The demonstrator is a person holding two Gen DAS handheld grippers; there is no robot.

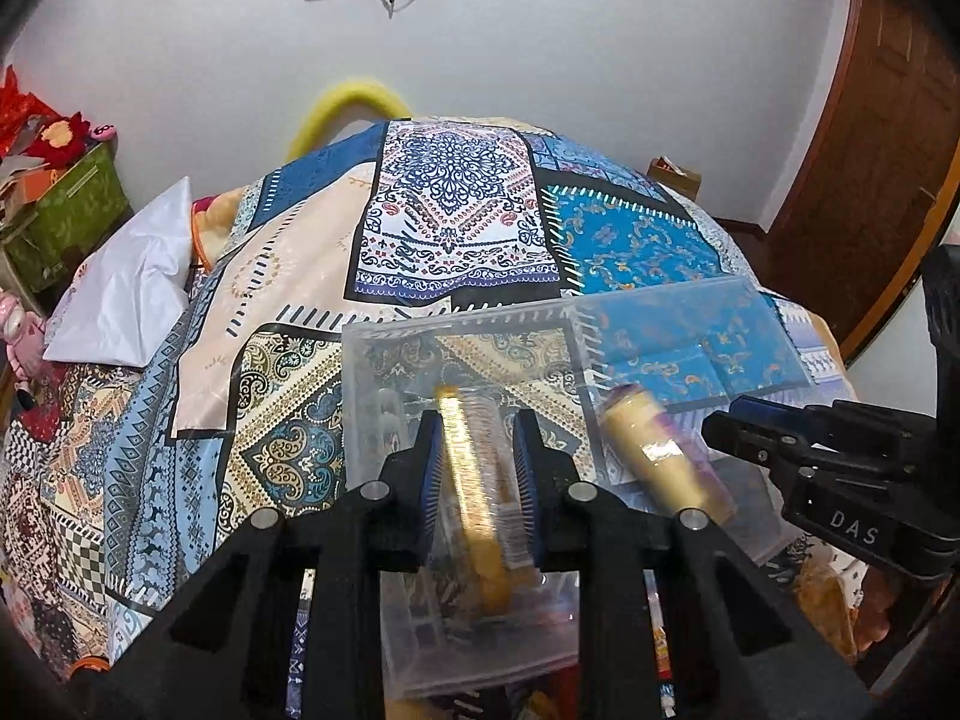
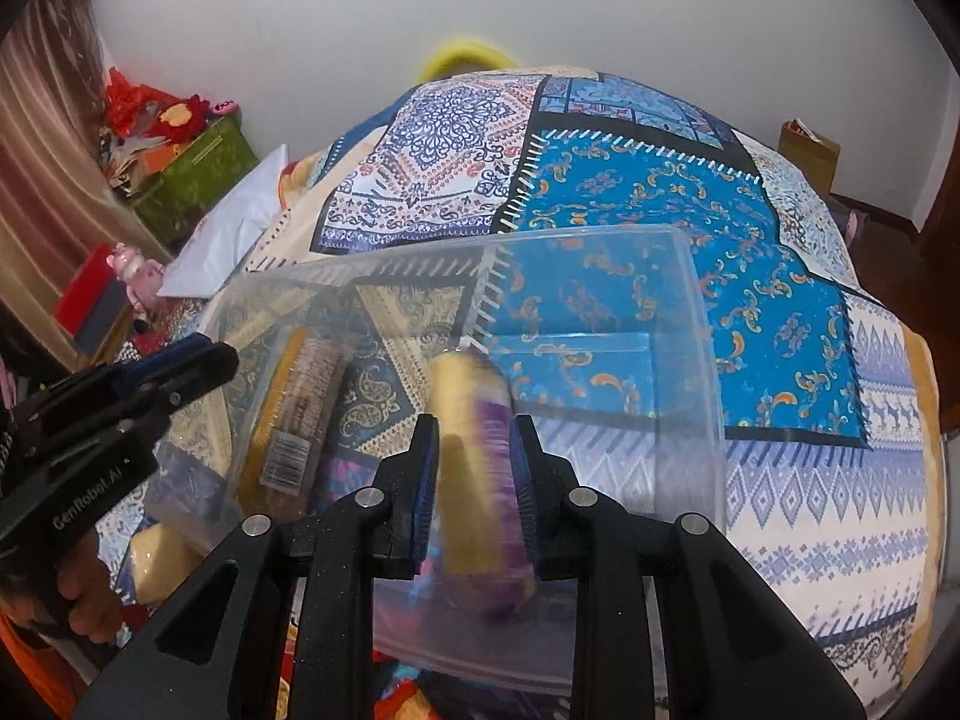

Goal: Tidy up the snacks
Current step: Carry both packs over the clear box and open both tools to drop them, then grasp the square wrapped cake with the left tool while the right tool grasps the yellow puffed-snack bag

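A clear plastic bin (image 1: 690, 300) sits on the patterned bedspread; it also shows in the right wrist view (image 2: 600, 246). My left gripper (image 1: 477, 426) has its jaws on either side of a yellow-and-clear biscuit roll (image 1: 471, 480) inside the bin; the jaws look apart from its sides. The same roll (image 2: 300, 402) lies at the bin's left in the right wrist view. My right gripper (image 2: 471, 432) has its jaws around a yellow-and-purple snack roll (image 2: 480, 480) inside the bin; the motion blur hides whether they touch it. That roll (image 1: 654, 456) shows right of my left gripper.
A white pillow (image 1: 126, 294) lies at the bed's left edge. A green box (image 1: 66, 216) with red toys stands further left. A cardboard box (image 2: 810, 150) sits on the floor at the far right. More snack packets (image 1: 828, 600) lie near the bin's front.
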